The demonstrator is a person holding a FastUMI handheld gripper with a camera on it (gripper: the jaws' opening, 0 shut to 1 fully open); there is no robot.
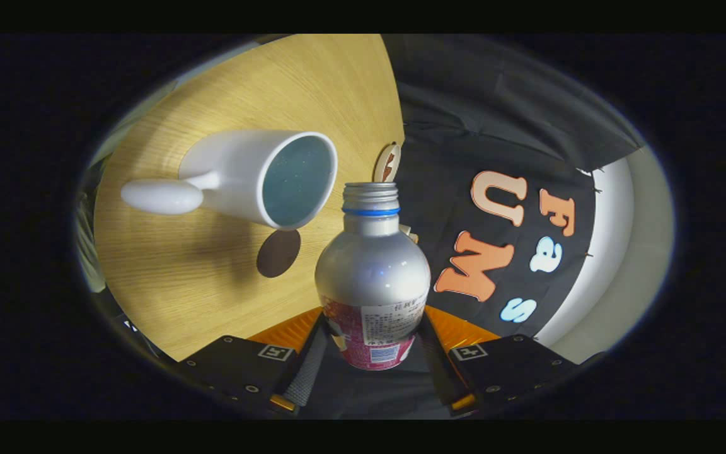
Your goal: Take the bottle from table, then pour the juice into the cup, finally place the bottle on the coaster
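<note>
Between the closed fingers (312,362) sits the bottle (372,277) (uncapped), tilted beside the cup (268,176): pouring step; next, tip further.

Bottle (372,277) between the gripper (372,372) fingers, cup (256,176) on table (212,284) beyond.

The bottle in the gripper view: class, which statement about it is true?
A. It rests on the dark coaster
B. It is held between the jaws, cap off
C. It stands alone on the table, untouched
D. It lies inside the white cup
B: the bottle sits clamped between the jaws of the gripper, its threaded neck open with no cap, tilted toward the white cup, apart from the dark coaster.
</note>
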